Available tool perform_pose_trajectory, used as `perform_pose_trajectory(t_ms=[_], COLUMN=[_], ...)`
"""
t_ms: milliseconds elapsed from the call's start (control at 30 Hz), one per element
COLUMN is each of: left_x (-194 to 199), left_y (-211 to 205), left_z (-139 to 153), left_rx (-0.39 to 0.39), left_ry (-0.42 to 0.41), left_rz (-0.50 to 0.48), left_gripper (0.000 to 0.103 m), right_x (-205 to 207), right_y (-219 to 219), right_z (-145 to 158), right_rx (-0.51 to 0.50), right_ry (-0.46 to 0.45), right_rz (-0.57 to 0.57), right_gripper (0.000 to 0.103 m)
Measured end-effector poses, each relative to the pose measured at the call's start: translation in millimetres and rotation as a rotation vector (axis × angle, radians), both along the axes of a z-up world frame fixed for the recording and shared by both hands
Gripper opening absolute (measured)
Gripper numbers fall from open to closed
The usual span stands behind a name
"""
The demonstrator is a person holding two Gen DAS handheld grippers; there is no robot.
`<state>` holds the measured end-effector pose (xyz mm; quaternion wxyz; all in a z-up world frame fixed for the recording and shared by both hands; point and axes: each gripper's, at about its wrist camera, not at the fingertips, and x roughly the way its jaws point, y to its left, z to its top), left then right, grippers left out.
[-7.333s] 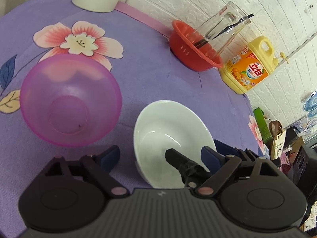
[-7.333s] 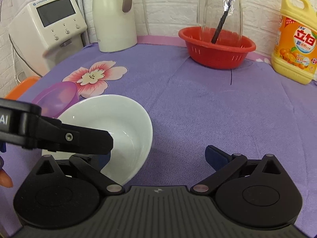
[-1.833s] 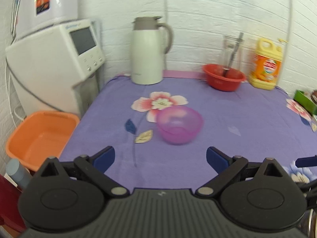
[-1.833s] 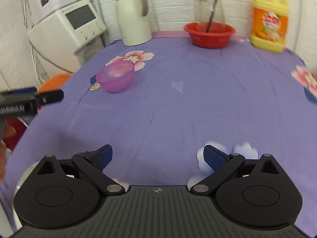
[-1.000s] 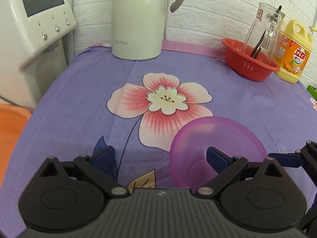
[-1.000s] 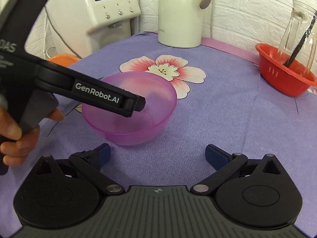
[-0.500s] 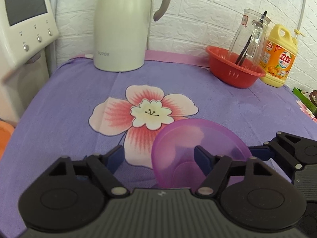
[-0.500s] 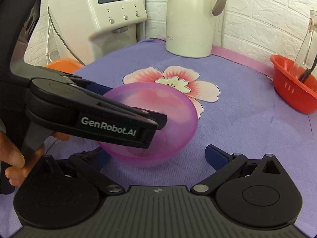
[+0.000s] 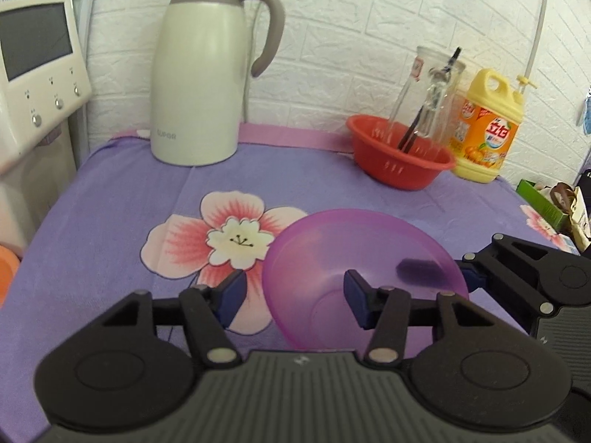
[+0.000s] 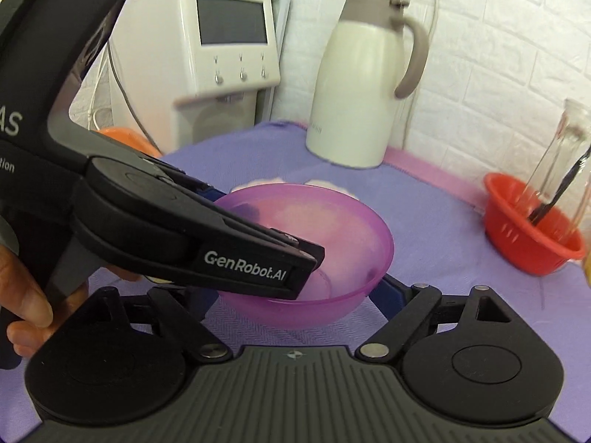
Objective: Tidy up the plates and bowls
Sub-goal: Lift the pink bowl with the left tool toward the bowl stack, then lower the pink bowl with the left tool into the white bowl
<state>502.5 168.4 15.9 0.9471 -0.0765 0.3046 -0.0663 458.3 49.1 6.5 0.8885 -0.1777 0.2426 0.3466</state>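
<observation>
A translucent purple bowl [image 9: 354,258] stands upright on the purple flowered tablecloth [image 9: 110,214]. My left gripper [image 9: 293,297] is part closed astride the bowl's near-left rim, one finger outside and one inside; the pads stand apart from the wall. In the right wrist view the bowl [image 10: 332,229] sits just ahead of my right gripper [image 10: 295,295], whose right finger lies beside the bowl's right wall. Its left finger is hidden behind the left gripper's body [image 10: 155,229]. The right gripper's body shows at the bowl's right in the left wrist view [image 9: 535,280].
A white thermos jug [image 9: 207,81] stands at the back. A red colander [image 9: 399,162] holding a glass jar [image 9: 428,103] and a yellow detergent bottle [image 9: 487,129] stand at the back right. A white appliance [image 9: 37,74] and an orange basin [image 10: 122,136] are off the left edge.
Both grippers have moved in on the purple bowl. The left gripper's fingers have narrowed around its rim, and the right gripper has come up close against its right side.
</observation>
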Motion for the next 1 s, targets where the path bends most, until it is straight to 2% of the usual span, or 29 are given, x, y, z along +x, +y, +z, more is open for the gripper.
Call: perform_pose_trajectory(t_ms=[200,467,600,800,1000], left_x=[-49,-140,-186,-247,-270], left_y=[-29,-103,-148,-219,-255], left_z=[32,60,60,46,31], left_rx=[-0.023,-0.086,-0.108,-0.101,-0.101], left_ry=[-0.031,-0.051,-0.036,-0.017,0.025], left_rz=[-0.058,-0.238,-0.316,-0.423,-0.473], left_gripper=[0.054,0.055,0.056,0.057,0.057], right_x=[-35,-127,-181,-243,-274], right_y=[-26,-91,-133,-209,-249], right_z=[28,63,67,57,43], right_rx=[0.020,0.056,0.048,0.039,0.066], right_ry=[-0.023,-0.023,-0.027,0.010,0.052], right_rz=[-0.008,-0.062,-0.113,-0.208,-0.277], right_gripper=[0.103,0.103,0.103,0.103,0.103])
